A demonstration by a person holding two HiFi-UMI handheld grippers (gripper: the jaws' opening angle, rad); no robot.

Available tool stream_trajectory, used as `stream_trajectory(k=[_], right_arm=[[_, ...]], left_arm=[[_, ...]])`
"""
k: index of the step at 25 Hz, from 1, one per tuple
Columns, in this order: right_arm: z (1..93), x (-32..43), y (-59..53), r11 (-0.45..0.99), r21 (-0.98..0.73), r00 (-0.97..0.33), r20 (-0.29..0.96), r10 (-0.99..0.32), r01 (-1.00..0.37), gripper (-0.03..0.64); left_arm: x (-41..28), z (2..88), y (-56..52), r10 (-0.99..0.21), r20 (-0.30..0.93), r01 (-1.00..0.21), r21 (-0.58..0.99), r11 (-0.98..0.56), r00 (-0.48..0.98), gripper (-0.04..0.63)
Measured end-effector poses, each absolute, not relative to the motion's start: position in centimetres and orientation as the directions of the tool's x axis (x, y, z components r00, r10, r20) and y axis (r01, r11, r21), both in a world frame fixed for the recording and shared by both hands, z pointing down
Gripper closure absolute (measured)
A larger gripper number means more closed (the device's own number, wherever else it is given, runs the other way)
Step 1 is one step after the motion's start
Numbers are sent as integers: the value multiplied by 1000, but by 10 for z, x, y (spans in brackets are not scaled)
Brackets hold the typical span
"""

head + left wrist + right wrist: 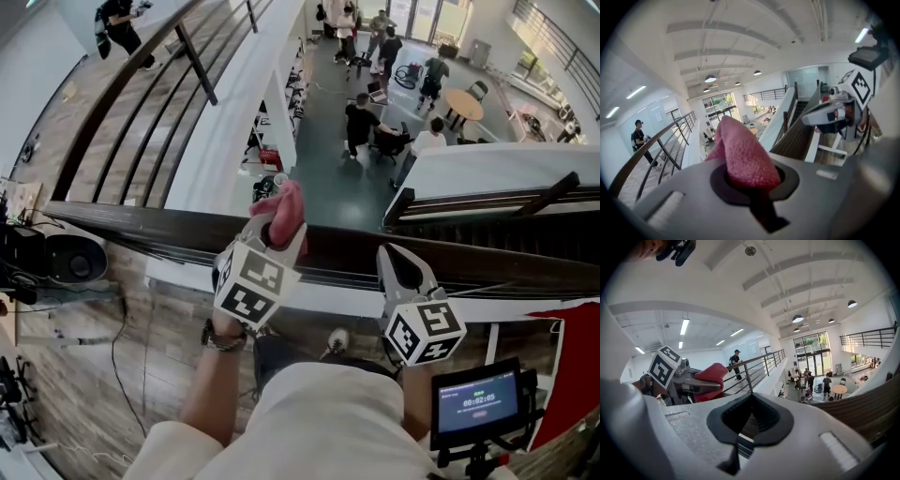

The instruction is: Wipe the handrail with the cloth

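Head view: 1 cloth (pixel 287 206) tight in L gripper (pixel 275 236); R gripper (pixel 400 261) closed, empty; 1 handrail (pixel 141 226).

The left gripper (pixel 275 217) and right gripper (pixel 401 261) are pale grey, each bearing a white cube with black square markers. The person wears a cream short-sleeved top (pixel 319 422) and, at seven o'clock, a metal watch (pixel 221 337).

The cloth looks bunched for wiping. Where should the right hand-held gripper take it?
Likely the free folded tip of the cloth, sticking out past the shut jaws of the left hand-held gripper. Come from the right, where the right hand-held gripper sits empty.
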State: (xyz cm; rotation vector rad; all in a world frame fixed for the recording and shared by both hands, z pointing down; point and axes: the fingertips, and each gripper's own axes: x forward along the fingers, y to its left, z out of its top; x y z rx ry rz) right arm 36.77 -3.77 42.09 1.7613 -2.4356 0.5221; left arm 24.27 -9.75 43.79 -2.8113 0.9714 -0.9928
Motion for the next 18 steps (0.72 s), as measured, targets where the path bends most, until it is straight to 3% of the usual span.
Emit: stream_trajectory(k=[18], right_arm=[[425, 368, -40, 278, -210, -328, 266, -906, -938, 614]], left_arm=[[297, 444, -77, -492, 579, -470, -202, -859, 650, 563]])
